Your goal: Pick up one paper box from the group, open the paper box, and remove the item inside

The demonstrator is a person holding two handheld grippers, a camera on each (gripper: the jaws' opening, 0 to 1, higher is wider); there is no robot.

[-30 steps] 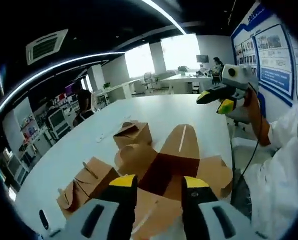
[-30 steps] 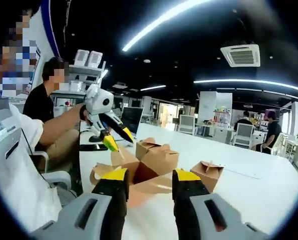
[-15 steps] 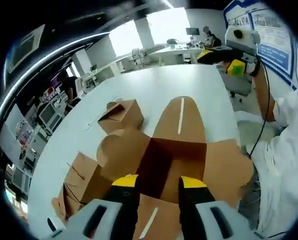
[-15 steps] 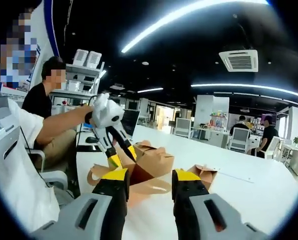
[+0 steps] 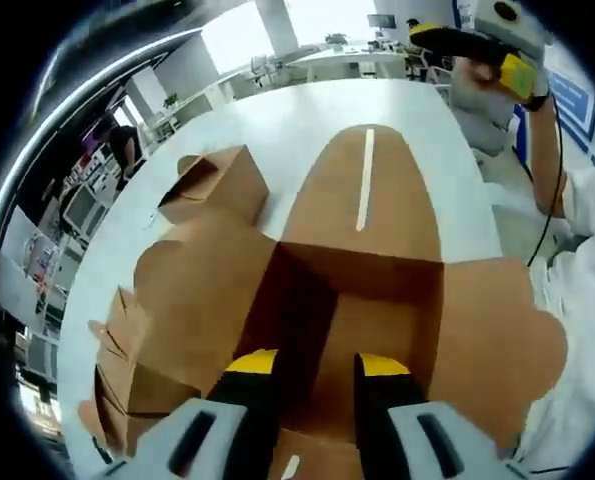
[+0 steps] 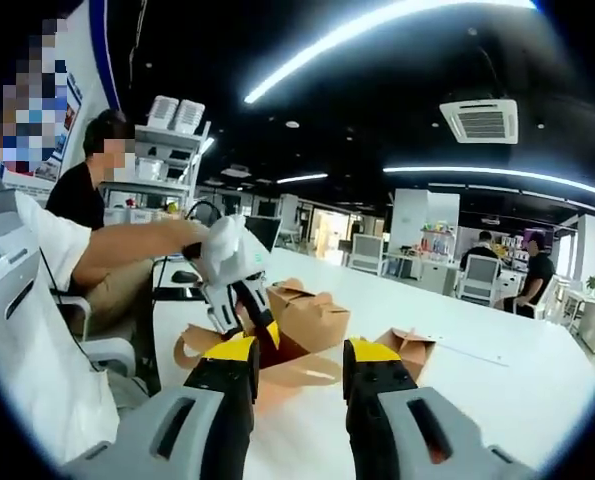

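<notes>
Paper box (image 5: 367, 300), flaps splayed open on white worktop (image 5: 277, 120); light, flimsy card, best pinched by a flap. Left hand-held gripper (image 5: 312, 365) released above its cavity.

One opened paper box (image 5: 377, 290) lies flat-flapped right under the left gripper. Two closed paper boxes sit beyond and beside it: one (image 5: 222, 180) ahead, another (image 5: 127, 370) off to its left. Two grippers in all.
</notes>
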